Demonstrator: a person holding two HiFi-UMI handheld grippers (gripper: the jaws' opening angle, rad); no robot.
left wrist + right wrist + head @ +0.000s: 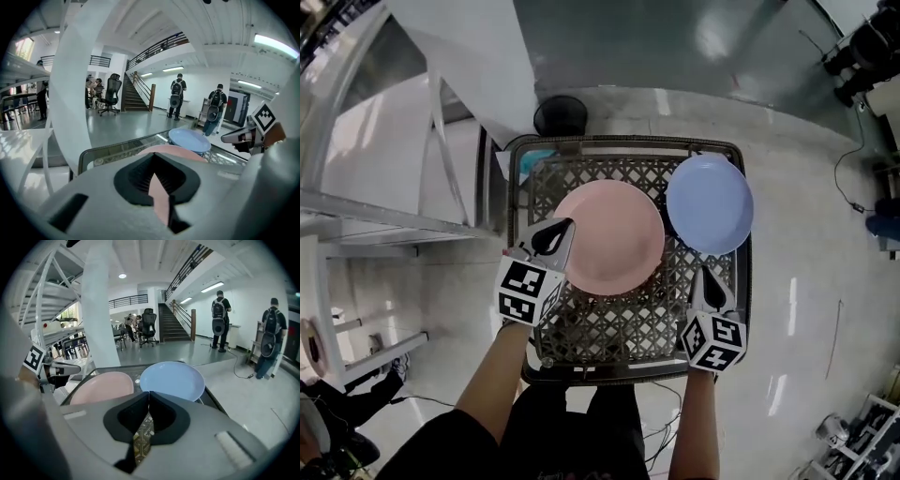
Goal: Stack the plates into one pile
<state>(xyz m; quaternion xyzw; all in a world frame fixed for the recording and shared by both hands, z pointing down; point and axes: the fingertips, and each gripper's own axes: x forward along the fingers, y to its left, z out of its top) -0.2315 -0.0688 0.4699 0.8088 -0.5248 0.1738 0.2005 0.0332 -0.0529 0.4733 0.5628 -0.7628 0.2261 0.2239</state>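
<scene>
Your left hand-held gripper (563,230) pinches pink plate (614,236) at left rim, plate face-up; right hand-held gripper (710,275) pressed together, empty, near blue plate (710,202).

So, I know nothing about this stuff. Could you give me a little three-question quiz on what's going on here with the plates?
1. True or false: the two plates already form one pile.
2. The plate nearest the left tongs is: A pink, B green, C white.
3. What do the plates rest on?
Key: 1 false, the blue plate lies beside the pink plate; 2 A; 3 a lattice basket.
</scene>
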